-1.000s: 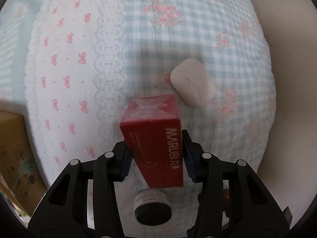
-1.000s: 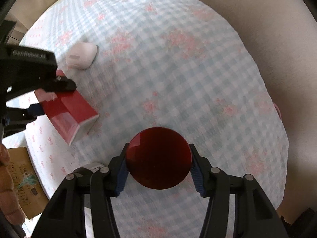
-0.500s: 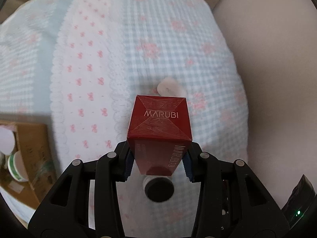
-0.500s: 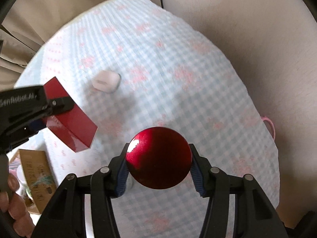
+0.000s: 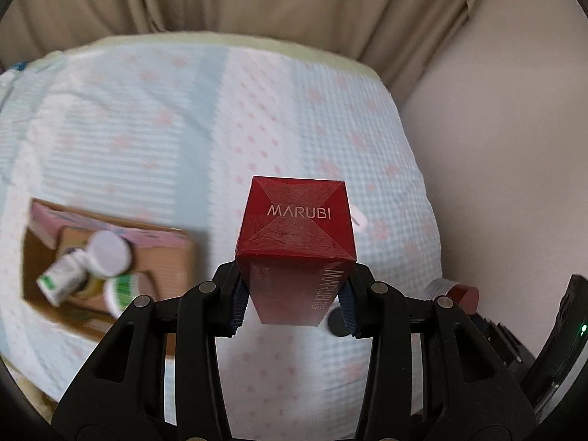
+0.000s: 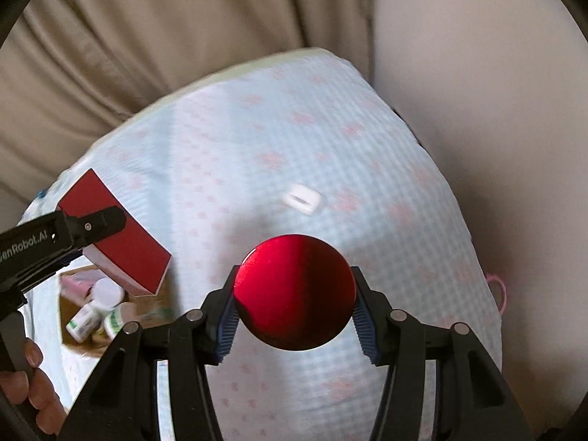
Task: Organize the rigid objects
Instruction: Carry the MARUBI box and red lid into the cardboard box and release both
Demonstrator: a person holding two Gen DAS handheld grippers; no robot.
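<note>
the red carton (image 5: pixel 296 235) printed "marubi" sits in the centre of the left wrist view, end face toward the camera, pinched at its lower sides between the blue pads of the left gripper (image 5: pixel 294 303), whose jaws are pressed against it. it is held clear above the bed. in the right wrist view the same carton (image 6: pixel 121 235) shows at middle left, tilted, with the left gripper's black arm (image 6: pixel 55 242) across it and a hand (image 6: pixel 25 389) at the lower left edge of the frame

the round red lid (image 6: pixel 296 292), glossy and facing the camera, fills the centre of the right wrist view; the right gripper (image 6: pixel 296 316) clamps it from both sides, pads touching its rim. whatever is under the lid is hidden

below both grippers lies the bedspread (image 5: pixel 147 117), pale blue check with pink flowers, blurred. a small white case (image 6: pixel 303 198) lies on it just above the lid in the right view; in the left view only its edge (image 5: pixel 358 217) peeks out at the right of the carton

a cardboard box (image 5: pixel 176 268) sits open at middle left of the left view, holding a white-capped bottle (image 5: pixel 106 253) and a green and white packet (image 5: pixel 60 281), with something pink along its upper edge. a small dark round thing (image 5: pixel 336 321) shows just beside the right pad. beige curtains (image 5: pixel 257 0) hang across the top of both views, and a plain wall (image 5: pixel 514 147) fills the right side
</note>
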